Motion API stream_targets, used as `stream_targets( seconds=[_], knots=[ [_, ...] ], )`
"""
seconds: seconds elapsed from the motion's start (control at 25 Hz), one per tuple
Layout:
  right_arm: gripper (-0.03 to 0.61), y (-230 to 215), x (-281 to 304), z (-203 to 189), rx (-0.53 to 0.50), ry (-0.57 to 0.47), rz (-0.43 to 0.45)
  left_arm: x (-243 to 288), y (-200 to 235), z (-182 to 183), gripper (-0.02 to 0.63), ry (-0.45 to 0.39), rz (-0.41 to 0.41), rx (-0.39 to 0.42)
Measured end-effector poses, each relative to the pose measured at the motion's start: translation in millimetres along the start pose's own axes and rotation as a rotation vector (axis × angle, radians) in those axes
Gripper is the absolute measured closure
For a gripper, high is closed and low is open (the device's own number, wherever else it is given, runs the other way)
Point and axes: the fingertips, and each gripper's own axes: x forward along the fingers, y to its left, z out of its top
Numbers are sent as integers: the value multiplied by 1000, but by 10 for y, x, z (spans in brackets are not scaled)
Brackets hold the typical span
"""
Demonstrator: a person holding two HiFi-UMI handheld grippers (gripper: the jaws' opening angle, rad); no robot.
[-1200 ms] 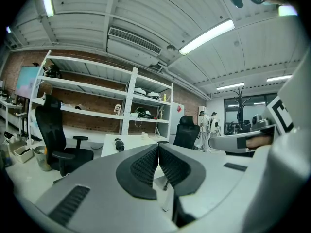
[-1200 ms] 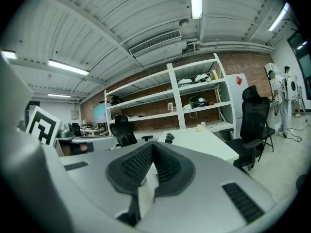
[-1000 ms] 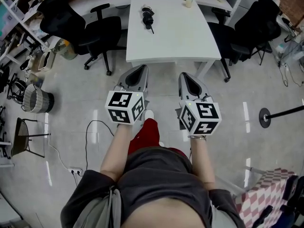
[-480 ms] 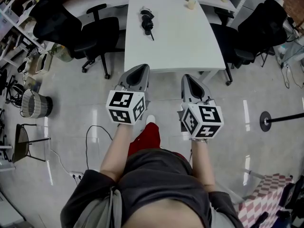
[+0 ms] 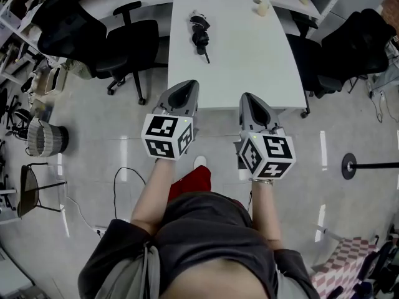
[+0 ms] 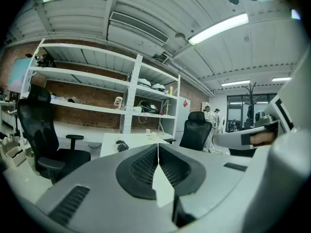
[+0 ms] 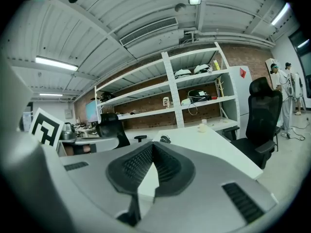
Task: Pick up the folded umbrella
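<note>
The folded umbrella [image 5: 201, 35] lies toward the far left of the counter [image 5: 255, 67], well ahead of both claws; the left claw [image 5: 185, 87] and right claw [image 5: 248, 98] are each pressed together on nothing. It is likely light, soft slippery fabric over a stiff core; pinching across the thick bundled middle seems safest, as the thin end might pivot.

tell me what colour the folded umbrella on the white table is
Black; the folded umbrella shows best in the head view.
</note>
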Motion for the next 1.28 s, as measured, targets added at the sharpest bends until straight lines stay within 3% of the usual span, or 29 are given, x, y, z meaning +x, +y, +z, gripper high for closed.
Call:
stream_targets(
  seconds=[0.64, 1.28],
  knots=[
    [560, 4, 1025, 256, -18, 0, -2, 703, 722, 149, 600, 16, -18, 2],
    [560, 16, 1448, 282, -31, 25, -1, 984, 1058, 97, 598, 46, 8, -20]
  ],
)
